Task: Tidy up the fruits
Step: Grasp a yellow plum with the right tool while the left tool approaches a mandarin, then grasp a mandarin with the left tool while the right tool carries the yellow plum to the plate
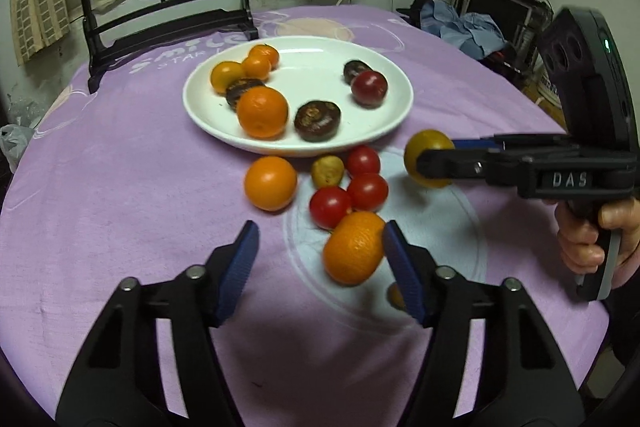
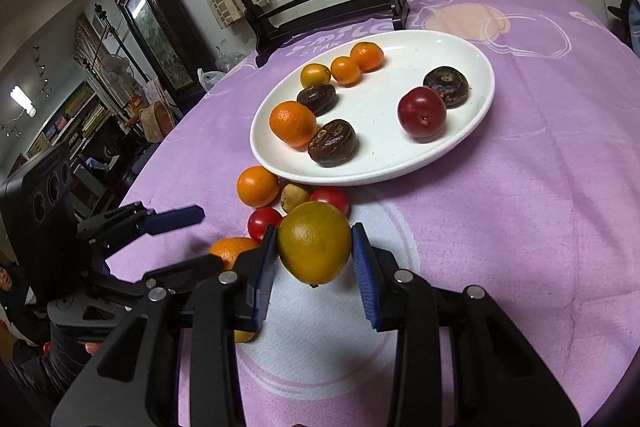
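Left wrist view: the left tongs (image 1: 318, 263) stand released beside an orange (image 1: 353, 247); several fruits lie loose on the surface (image 1: 120, 187) near the plate (image 1: 396, 115), which holds others. Right wrist view: the right tongs (image 2: 314, 259) grasp a yellow-green citrus (image 2: 314, 243), not yet plated.

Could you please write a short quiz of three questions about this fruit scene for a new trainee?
1. True or false: the right gripper holds a yellow-green citrus.
2. How many dark brown fruits lie on the white plate? A) one B) three C) five
3. What stands between the fingers of the left gripper, against its right finger only?

Key:
1. True; it hangs above the purple cloth.
2. B.
3. An orange; the jaws are open and not pressing it.
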### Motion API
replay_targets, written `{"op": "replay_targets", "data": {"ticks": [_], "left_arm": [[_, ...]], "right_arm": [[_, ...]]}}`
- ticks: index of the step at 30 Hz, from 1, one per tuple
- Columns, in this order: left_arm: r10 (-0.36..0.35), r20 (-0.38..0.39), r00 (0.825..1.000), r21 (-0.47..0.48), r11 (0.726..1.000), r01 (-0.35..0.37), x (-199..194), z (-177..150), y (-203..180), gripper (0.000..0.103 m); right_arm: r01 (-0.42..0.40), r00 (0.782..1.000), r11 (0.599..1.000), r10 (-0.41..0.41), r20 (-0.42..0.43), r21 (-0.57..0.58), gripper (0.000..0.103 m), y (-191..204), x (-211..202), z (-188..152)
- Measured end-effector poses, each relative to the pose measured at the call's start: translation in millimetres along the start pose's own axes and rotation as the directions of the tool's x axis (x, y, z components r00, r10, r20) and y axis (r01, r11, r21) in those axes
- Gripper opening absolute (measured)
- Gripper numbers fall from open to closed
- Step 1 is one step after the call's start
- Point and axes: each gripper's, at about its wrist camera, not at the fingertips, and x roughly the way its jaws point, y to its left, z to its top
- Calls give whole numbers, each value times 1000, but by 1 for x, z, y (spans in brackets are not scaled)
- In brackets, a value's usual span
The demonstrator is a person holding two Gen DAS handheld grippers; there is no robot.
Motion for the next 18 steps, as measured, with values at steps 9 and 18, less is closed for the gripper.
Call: {"op": "replay_targets", "data": {"ticks": [9,18], "left_arm": [[-95,-36,995,8,995,95,4,-5,-11,46],[-183,-135,974,-65,982,175,30,-3,-18,46]], "right_arm": [[3,1000,1000,-3,-5,-9,37,2,1,-1],[11,1000,1000,-11,-13,-6,37,0,3,-2]]}}
